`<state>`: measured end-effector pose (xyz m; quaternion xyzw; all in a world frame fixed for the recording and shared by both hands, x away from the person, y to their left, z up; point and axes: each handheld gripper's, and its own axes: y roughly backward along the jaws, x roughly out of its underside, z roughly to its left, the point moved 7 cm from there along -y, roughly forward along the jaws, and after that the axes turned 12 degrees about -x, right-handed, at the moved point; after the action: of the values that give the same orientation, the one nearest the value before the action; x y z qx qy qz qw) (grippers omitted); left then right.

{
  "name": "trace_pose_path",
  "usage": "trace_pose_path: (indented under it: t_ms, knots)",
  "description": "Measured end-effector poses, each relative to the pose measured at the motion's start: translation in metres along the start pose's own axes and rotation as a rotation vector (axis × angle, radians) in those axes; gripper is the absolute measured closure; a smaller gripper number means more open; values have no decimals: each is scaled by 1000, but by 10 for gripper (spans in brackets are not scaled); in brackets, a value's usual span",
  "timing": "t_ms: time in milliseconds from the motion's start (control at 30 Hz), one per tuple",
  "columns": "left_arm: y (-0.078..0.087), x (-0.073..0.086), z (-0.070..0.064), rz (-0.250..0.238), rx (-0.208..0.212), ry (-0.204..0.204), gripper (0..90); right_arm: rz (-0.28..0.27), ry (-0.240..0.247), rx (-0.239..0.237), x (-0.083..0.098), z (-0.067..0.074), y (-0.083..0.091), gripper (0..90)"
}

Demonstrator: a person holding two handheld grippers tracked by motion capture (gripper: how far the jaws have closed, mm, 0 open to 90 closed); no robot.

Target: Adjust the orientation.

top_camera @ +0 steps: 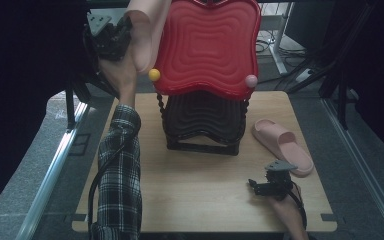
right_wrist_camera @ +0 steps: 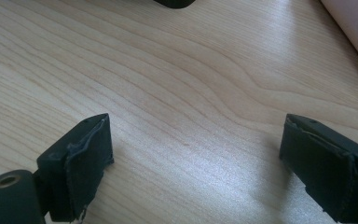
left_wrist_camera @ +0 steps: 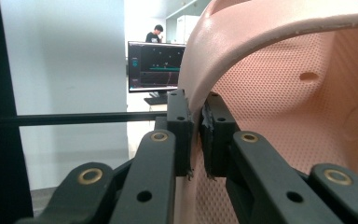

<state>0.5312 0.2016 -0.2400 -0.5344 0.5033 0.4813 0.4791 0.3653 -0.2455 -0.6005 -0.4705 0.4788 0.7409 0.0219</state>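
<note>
My left gripper (top_camera: 125, 37) is raised high at the upper left, shut on a pink slipper (top_camera: 145, 35) that hangs beside the red top shelf (top_camera: 207, 45) of a small rack. In the left gripper view its jaws pinch the strap edge of the pink slipper (left_wrist_camera: 279, 93), and my left gripper (left_wrist_camera: 196, 135) points level toward a far monitor. A second pink slipper (top_camera: 282, 146) lies on the wooden table (top_camera: 205, 200) at the right. My right gripper (top_camera: 260, 187) rests low near the table's front right, open over bare wood, as the right gripper view (right_wrist_camera: 196, 154) shows.
The rack's black lower shelf (top_camera: 205, 122) stands at the table's middle back, with yellow (top_camera: 154, 74) and pink (top_camera: 251, 81) knobs on the red shelf's corners. Metal rails run along both sides of the table. Cables and a stand lie on the floor behind.
</note>
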Motion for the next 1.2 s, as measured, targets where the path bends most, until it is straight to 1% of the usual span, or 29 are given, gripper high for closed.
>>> trace_pose_path:
  t_ms: [133,167,267,333,400,600,633,667,700,733,767,833,967,1067,1100,1133,1200]
  knots:
    - [-4,-3,-7,13,0,5,830,0,0,0,0,0,0,94]
    - [-4,-3,-7,13,0,5,830,0,1,0,0,0,0,94]
    - [-9,-4,-15,35,-3,8,827,0,2,-2,0,0,0,94]
    - [-12,-3,-20,45,5,9,824,0,1,-2,0,0,0,94]
    - [-13,-3,-24,53,7,-3,824,1,3,-2,0,0,0,94]
    - [-14,-4,-27,80,26,-9,804,0,2,-2,0,0,0,94]
    - [-13,-5,-29,97,44,-2,789,0,2,-2,0,0,0,94]
    - [-13,-5,-29,97,44,-2,778,0,1,-2,0,0,0,94]
    - [-13,-6,-31,102,72,-1,765,0,1,-2,0,0,0,94]
    - [-12,-6,-32,105,82,0,738,0,1,-2,0,0,0,94]
    - [-11,-7,-33,103,88,-15,743,1,2,-2,0,0,0,94]
    - [-10,-7,-35,107,89,-23,742,0,2,-2,0,0,0,94]
    - [-9,-8,-35,116,117,-13,708,0,1,-2,0,0,0,94]
    - [-7,-9,-34,108,118,-19,691,0,1,-2,0,0,0,94]
    - [-4,-10,-33,97,120,-15,686,0,1,-2,0,0,0,94]
    - [-4,-10,-33,97,120,-15,685,0,1,-2,0,0,0,94]
    - [1,-12,-29,65,118,-15,676,0,2,-2,0,0,0,94]
